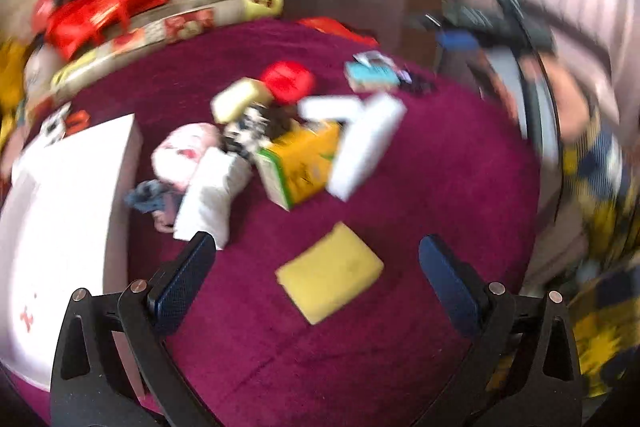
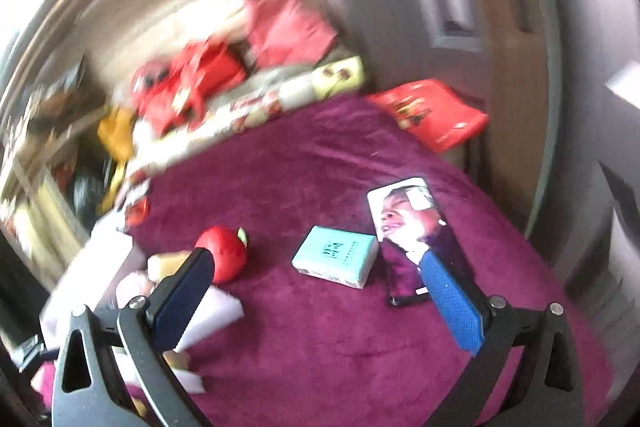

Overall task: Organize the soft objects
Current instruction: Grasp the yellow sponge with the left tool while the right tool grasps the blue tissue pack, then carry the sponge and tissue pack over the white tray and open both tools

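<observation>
A yellow sponge point(image 1: 330, 271) lies flat on the magenta cloth, just beyond my left gripper point(image 1: 316, 247), which is open and holds nothing. Farther off sits a heap: a second pale yellow sponge point(image 1: 236, 99), a red plush apple point(image 1: 287, 81), a pink-and-white soft toy point(image 1: 184, 153), a white folded cloth point(image 1: 212, 195) and a yellow box point(image 1: 300, 163). In the right wrist view my right gripper point(image 2: 316, 259) is open and empty above the cloth, with the red plush apple point(image 2: 222, 253) beside its left finger. The right gripper itself shows blurred at the upper right of the left wrist view.
A white box point(image 1: 60, 211) stands at the left. A teal box point(image 2: 336, 261) and a phone point(image 2: 416, 239) lie ahead of the right gripper. Red bags point(image 2: 188, 87) and a red packet point(image 2: 432, 113) sit at the back. A person's patterned sleeve point(image 1: 600, 195) is at right.
</observation>
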The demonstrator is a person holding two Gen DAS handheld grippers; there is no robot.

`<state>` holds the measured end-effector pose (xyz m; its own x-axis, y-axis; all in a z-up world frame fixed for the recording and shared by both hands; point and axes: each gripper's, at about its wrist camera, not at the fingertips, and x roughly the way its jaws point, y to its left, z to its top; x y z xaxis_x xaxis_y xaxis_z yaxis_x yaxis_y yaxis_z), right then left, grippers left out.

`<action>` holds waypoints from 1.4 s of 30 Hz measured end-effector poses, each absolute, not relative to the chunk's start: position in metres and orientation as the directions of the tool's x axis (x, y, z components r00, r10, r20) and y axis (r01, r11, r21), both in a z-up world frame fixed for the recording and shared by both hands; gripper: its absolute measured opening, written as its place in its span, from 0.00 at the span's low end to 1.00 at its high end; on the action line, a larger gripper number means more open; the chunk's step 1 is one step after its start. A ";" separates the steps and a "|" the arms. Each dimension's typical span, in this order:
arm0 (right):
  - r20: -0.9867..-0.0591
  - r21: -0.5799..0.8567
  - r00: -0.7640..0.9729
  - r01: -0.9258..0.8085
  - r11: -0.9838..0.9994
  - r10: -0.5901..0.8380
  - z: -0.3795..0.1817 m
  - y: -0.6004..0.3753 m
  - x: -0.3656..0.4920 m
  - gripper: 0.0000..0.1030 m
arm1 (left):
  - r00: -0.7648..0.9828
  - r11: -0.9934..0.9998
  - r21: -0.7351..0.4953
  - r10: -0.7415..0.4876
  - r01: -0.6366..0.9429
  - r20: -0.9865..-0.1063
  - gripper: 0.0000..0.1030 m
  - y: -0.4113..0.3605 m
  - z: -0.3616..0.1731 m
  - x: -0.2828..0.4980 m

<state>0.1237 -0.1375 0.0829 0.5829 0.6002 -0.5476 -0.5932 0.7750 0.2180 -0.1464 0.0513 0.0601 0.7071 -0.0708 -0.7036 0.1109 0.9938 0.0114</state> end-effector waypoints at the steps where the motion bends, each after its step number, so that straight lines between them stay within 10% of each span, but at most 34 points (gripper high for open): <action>1: -0.576 0.183 0.561 -0.621 0.762 0.595 0.082 -0.127 0.131 1.00 | 0.701 0.991 0.035 -0.068 0.132 -0.710 1.00 0.045 0.056 -0.144; 8: -0.718 -0.144 0.511 -0.773 0.617 0.473 0.047 -0.054 0.161 1.00 | 0.652 0.967 0.123 -0.056 0.225 -0.756 1.00 0.036 0.035 -0.124; 15: -0.819 -0.161 0.407 -0.840 0.518 0.405 0.011 -0.037 0.188 1.00 | 0.595 0.963 0.084 -0.089 0.256 -0.799 0.99 0.042 0.018 -0.109; 26: -0.834 -0.170 0.397 -0.846 0.505 0.384 0.011 -0.051 0.168 0.53 | 0.564 0.972 0.010 -0.127 0.234 -0.816 0.54 0.044 0.011 -0.107; 42: -0.481 0.072 0.568 -0.734 0.675 0.668 0.121 -0.126 0.074 0.51 | 0.751 1.000 -0.014 -0.018 0.011 -0.660 0.50 0.070 0.074 -0.137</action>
<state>0.0745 -0.1261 0.1210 0.5675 0.6679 -0.4814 -0.7341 0.6753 0.0715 -0.1370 0.0704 0.0738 0.7509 -0.0181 -0.6602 0.0114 0.9998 -0.0144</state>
